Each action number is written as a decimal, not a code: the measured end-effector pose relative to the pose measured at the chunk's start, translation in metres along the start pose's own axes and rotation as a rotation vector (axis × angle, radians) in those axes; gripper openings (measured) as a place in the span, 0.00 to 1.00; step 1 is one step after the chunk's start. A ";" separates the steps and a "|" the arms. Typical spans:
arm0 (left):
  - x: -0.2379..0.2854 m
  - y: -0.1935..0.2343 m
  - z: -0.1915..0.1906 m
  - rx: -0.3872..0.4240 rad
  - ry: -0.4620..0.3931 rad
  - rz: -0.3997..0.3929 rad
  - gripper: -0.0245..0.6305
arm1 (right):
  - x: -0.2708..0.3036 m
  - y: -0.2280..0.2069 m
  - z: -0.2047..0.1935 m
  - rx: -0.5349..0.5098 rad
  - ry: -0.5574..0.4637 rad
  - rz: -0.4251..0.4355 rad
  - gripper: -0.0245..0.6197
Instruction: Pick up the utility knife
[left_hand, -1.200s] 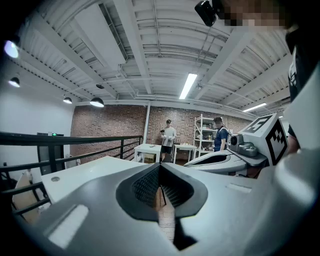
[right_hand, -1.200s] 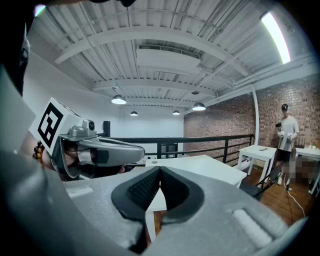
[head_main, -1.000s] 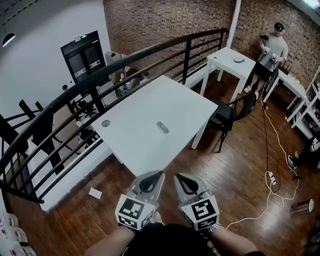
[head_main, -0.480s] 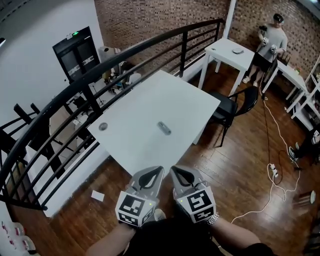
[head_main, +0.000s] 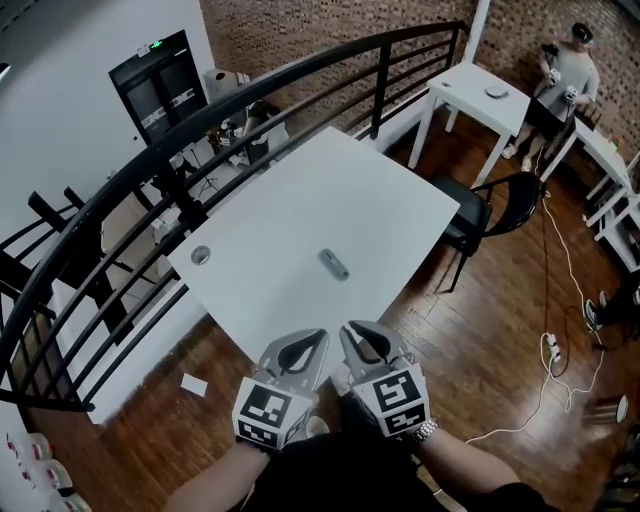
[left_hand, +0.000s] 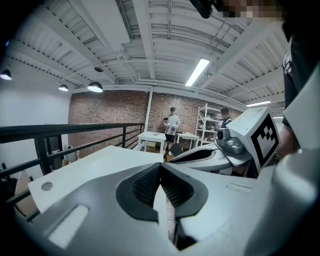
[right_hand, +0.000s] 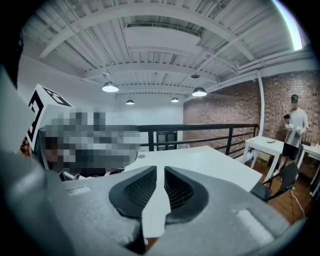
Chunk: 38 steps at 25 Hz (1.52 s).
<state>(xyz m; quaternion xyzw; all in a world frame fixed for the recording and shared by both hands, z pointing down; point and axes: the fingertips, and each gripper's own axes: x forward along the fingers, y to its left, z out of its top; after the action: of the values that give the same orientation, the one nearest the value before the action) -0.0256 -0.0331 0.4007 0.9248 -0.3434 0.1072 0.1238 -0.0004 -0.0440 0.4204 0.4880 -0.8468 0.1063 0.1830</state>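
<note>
The small grey oblong utility knife (head_main: 334, 264) lay untouched near the middle of the white rectangular tabletop (head_main: 400, 200). No part of the pick-up had been done: approach, grasp and lift were all left to do. The left claw (head_main: 314, 343) was closed on nothing. The right claw (head_main: 355, 336) was opening, its jaws narrowly apart and empty, and both hung off the tabletop's near edge.

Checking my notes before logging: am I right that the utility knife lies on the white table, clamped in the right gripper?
Not quite: the utility knife lies on the white table, but free. The head view shows it well ahead of the right gripper, whose opening jaws hold nothing.
</note>
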 end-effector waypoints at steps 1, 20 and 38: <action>0.006 0.004 -0.001 -0.005 0.009 0.003 0.06 | 0.006 -0.005 -0.001 0.004 0.009 0.005 0.10; 0.109 0.091 -0.039 -0.152 0.177 0.113 0.06 | 0.139 -0.093 -0.054 0.054 0.218 0.084 0.21; 0.132 0.128 -0.068 -0.220 0.246 0.169 0.06 | 0.208 -0.110 -0.111 0.041 0.395 0.120 0.32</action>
<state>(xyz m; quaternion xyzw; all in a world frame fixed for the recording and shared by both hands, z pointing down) -0.0200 -0.1868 0.5227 0.8535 -0.4117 0.1912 0.2558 0.0227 -0.2234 0.6081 0.4101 -0.8195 0.2277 0.3292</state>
